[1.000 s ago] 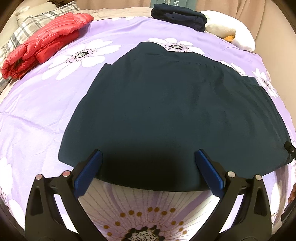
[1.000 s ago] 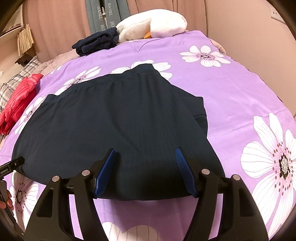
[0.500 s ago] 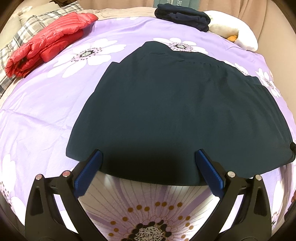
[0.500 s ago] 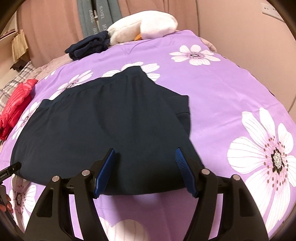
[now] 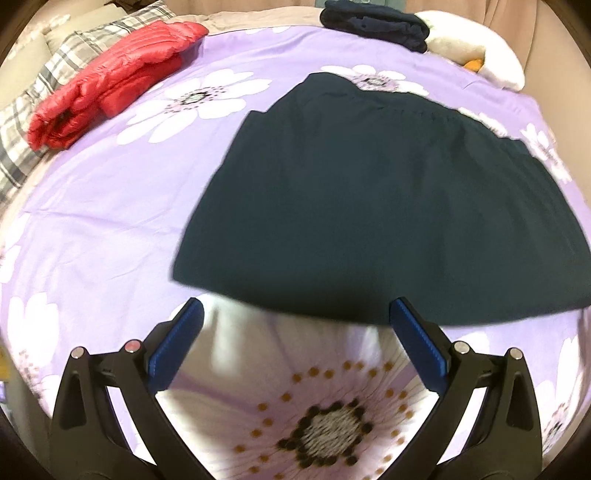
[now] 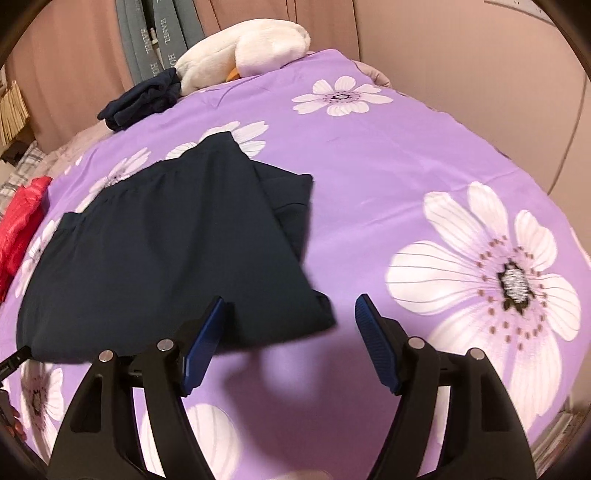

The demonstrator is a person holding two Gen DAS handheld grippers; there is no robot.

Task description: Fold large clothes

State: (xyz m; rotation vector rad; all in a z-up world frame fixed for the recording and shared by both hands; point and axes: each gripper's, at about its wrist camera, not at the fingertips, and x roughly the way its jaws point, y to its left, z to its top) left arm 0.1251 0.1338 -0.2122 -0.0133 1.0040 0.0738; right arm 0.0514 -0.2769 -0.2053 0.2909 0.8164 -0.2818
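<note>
A large dark navy garment lies flat on the purple flowered bedspread, folded over once. It also shows in the right wrist view, with a folded layer along its right edge. My left gripper is open and empty, just in front of the garment's near hem, close to its left corner. My right gripper is open and empty, at the garment's near right corner, with its left finger over the hem.
A red puffer jacket lies at the far left on a plaid pillow. A folded dark garment and a white plush toy sit at the head of the bed. A wall runs along the right side.
Both grippers have drawn back off the garment toward the near edge. The left one shifted left, the right one shifted right. Both stayed open.
</note>
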